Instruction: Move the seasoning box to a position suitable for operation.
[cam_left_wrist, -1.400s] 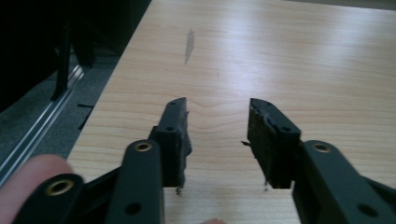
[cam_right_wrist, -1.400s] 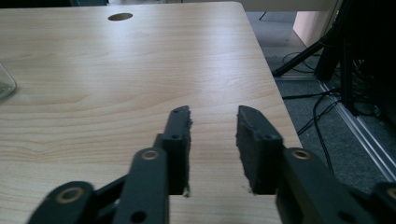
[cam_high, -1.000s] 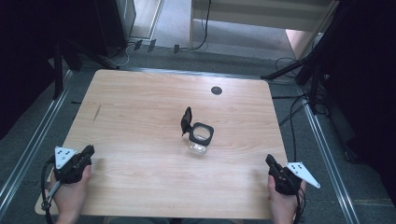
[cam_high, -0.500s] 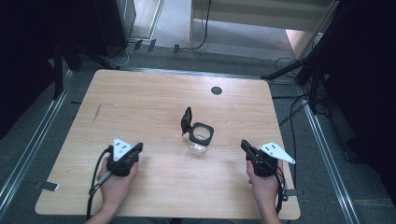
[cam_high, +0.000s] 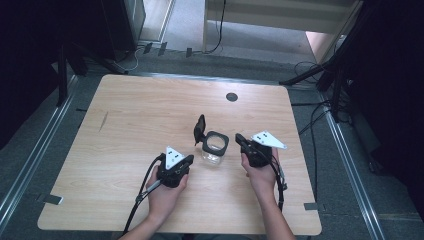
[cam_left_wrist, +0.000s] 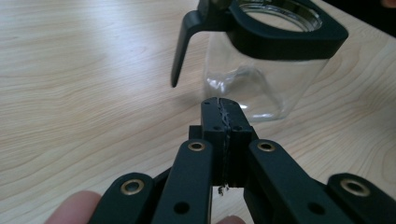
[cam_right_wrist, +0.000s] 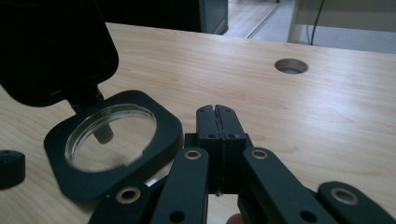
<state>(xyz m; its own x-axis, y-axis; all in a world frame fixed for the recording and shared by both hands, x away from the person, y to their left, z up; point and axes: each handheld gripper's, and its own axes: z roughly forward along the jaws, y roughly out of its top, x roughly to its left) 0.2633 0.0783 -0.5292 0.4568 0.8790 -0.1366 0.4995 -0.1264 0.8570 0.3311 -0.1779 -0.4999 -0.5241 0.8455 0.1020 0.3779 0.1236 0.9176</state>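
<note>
We are holding our 2 grippers just short of the glass jar (cam_high: 214, 151), which is standing near the middle of the wooden surface (cam_high: 125, 125), and we are using that jar as our landmark. Nearest to us, the left gripper (cam_high: 186, 161) is sitting just left of the jar, its fingers (cam_left_wrist: 223, 122) pressed together with nothing between them, pointing at the jar's clear wall. The right gripper (cam_high: 239, 138) is sitting just right of the jar, its fingers (cam_right_wrist: 217, 125) likewise pressed together and empty, beside the black square collar (cam_right_wrist: 140, 154).

A second ago both grippers were back at the near corners of the surface, well apart from the jar; they have since been closing in from both sides, so we judge the approach nearly done and the grasp not yet begun.

Beyond the collar, the hinged black lid (cam_high: 200, 129) is standing open on the jar's far left side. Farther still, a round cable hole (cam_high: 231, 97) is lying behind the jar.
</note>
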